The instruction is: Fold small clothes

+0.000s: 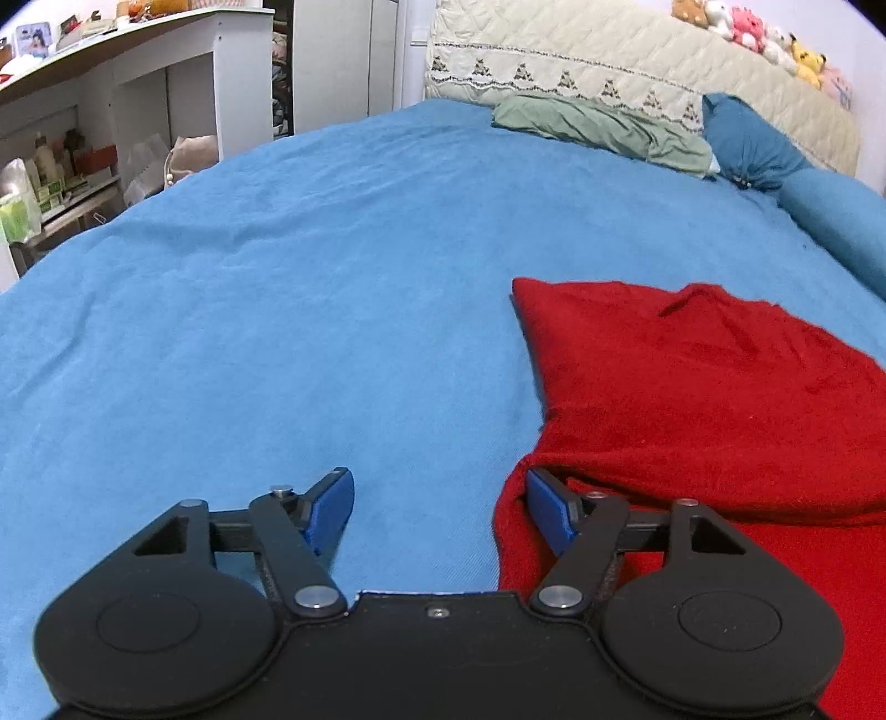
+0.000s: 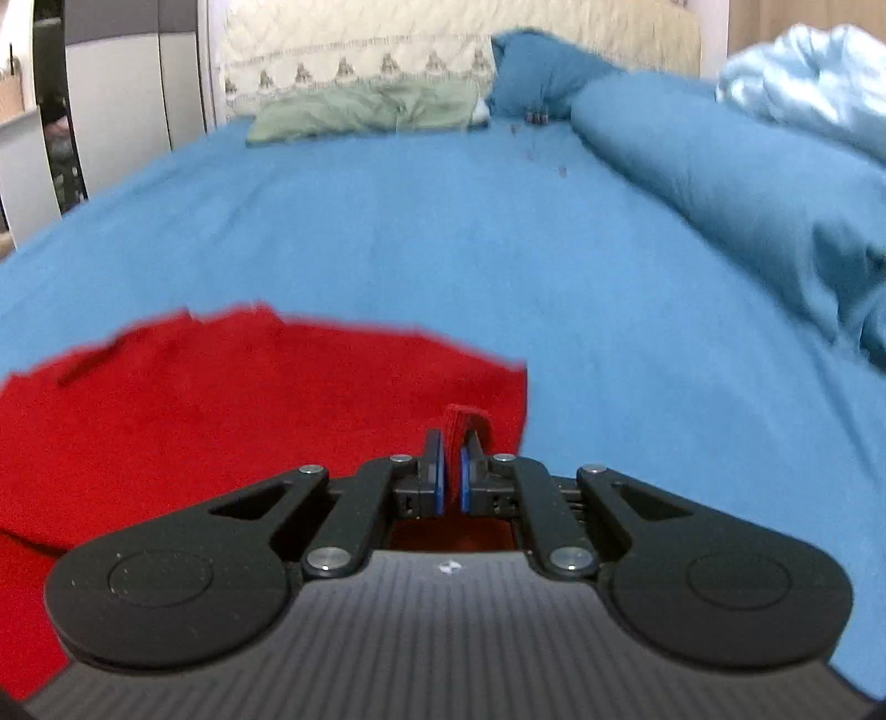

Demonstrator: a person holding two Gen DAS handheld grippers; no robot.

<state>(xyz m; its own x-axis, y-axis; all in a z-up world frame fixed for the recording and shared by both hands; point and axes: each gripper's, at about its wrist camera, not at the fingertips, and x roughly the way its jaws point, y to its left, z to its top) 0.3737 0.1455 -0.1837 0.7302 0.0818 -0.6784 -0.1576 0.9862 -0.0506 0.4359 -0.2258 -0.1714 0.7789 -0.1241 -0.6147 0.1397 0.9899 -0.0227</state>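
A red knit garment [image 1: 692, 399] lies on the blue bedspread [image 1: 304, 277], to the right in the left wrist view and lower left in the right wrist view [image 2: 232, 421]. My left gripper [image 1: 440, 504] is open, its right finger at the garment's near left edge, nothing between the blue pads. My right gripper [image 2: 451, 465] is shut on a pinched fold of the red garment's right edge, which sticks up between the pads. The right wrist view is blurred by motion.
A green pillow [image 1: 598, 130] and a blue pillow [image 1: 747, 144] lie against the quilted headboard [image 1: 609, 50]. A bunched blue duvet [image 2: 747, 210] lies on the right. White shelves [image 1: 111, 111] stand left of the bed. Plush toys [image 1: 764, 39] sit on the headboard.
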